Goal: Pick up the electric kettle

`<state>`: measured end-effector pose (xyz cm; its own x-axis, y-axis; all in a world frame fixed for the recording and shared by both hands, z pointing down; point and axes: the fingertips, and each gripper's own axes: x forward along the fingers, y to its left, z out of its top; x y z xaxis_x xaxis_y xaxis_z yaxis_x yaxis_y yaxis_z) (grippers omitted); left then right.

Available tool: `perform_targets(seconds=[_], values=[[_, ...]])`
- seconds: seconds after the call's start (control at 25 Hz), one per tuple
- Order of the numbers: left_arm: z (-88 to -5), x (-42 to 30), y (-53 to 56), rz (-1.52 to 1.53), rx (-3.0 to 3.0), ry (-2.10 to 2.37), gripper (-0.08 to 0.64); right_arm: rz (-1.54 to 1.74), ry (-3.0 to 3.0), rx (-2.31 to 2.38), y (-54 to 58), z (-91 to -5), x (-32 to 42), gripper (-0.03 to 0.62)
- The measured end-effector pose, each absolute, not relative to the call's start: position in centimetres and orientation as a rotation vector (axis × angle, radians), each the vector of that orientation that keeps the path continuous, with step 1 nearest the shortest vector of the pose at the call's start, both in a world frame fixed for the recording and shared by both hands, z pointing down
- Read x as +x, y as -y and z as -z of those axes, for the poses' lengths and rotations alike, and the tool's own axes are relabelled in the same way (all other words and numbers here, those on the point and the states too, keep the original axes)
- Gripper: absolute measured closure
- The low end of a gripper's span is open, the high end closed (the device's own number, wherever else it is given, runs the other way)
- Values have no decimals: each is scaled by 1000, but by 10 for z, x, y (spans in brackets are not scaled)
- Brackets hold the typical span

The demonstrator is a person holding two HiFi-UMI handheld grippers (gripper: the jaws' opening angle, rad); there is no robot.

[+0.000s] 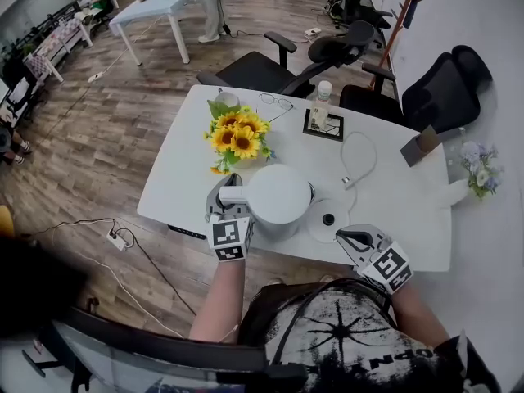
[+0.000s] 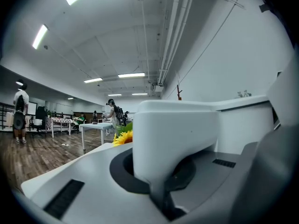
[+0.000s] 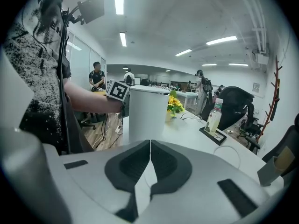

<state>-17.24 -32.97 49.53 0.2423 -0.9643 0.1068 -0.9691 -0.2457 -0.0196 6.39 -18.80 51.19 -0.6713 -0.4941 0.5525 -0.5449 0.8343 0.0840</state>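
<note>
White kettle [image 1: 278, 199], yellow sunflowers [image 1: 236, 134] (green-leaved), white table [image 1: 401, 211], brown wood-grain floor [image 1: 106, 137].

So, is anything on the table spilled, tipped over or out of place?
Nothing is spilled or tipped. Only the electric kettle is off its round base: it is upright just beside it, clamped by the left gripper.

The white table [image 1: 401, 207] carries sunflowers [image 1: 237, 136], glasses [image 1: 277, 101], a black tray [image 1: 323, 127], a round base [image 1: 327, 218] and a cable [image 1: 361, 159].
</note>
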Motion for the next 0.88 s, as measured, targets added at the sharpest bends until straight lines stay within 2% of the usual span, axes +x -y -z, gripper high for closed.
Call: perform_targets(seconds=[0.88], values=[[-498,-162,310,-213,2494,1851,551,-121,2452,719,177,-519,48,569]])
